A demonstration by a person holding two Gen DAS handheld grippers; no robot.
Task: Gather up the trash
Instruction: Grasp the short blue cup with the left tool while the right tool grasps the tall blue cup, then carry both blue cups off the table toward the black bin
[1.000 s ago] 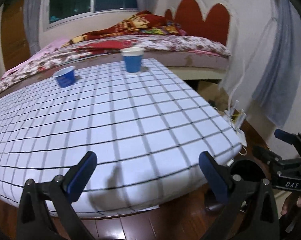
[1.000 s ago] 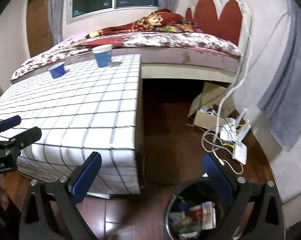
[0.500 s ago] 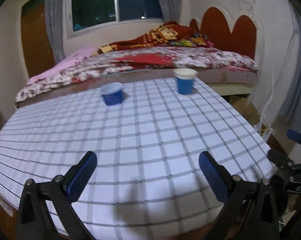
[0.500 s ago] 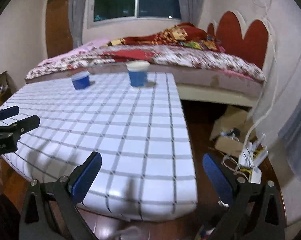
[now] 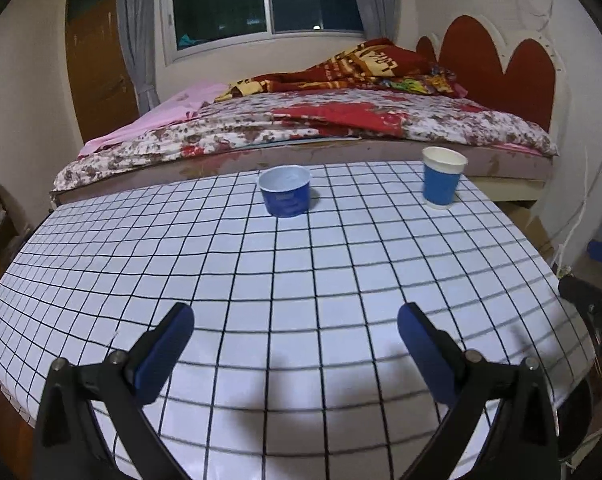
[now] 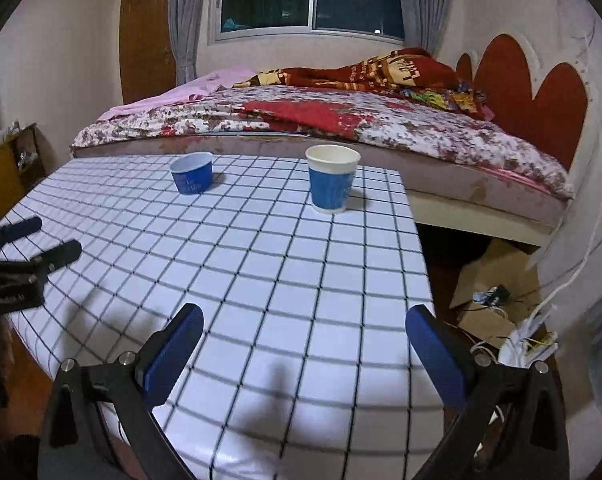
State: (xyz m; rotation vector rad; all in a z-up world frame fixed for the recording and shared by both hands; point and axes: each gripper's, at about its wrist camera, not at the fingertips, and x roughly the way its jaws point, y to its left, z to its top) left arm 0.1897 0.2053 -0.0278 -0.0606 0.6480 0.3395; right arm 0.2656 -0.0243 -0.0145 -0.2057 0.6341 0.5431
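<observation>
While both grippers hover with jaws wide and empty, the right gripper [image 6: 303, 340] lies nearer the upright paper cup [image 6: 332, 179], straight ahead across the checked table [image 6: 285, 280]

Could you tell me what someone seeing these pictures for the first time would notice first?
Two blue cups stand out on the white checked table: a short blue tub mid-table at the far edge and a taller paper cup toward the far right corner. Behind lies a bed with a red headboard. Both the left gripper and right gripper are open and empty.
</observation>
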